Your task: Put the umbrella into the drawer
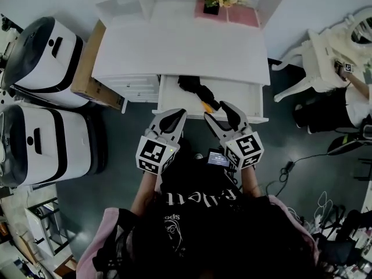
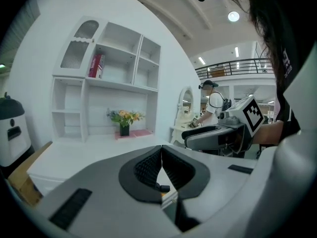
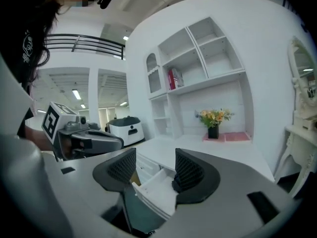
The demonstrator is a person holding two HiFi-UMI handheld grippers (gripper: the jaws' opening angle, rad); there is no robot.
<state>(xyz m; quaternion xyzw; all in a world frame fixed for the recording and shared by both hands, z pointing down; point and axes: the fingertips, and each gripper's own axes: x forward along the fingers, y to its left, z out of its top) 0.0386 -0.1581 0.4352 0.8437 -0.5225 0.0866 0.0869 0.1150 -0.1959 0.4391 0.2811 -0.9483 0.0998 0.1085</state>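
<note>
The black umbrella (image 1: 196,89), with an orange part on it, lies inside the open white drawer (image 1: 174,100) of the white desk (image 1: 180,51). Both grippers hover just in front of the drawer's front edge, above the floor. My left gripper (image 1: 172,120) (image 2: 161,157) is shut with its pads pressed together and nothing between them. My right gripper (image 1: 224,116) (image 3: 156,170) is open and empty; between its fingers I see the drawer (image 3: 151,192) and a dark bit of the umbrella (image 3: 176,184). Each gripper shows beside the other: right gripper (image 2: 218,135), left gripper (image 3: 89,140).
Two white-and-black machines (image 1: 46,51) (image 1: 40,144) stand at the left with a cardboard box (image 1: 87,68) against the desk. A flower pot (image 1: 212,2) sits at the desk's back under white shelves (image 2: 119,68). A white chair (image 1: 314,57) and floor cables (image 1: 290,164) are at the right.
</note>
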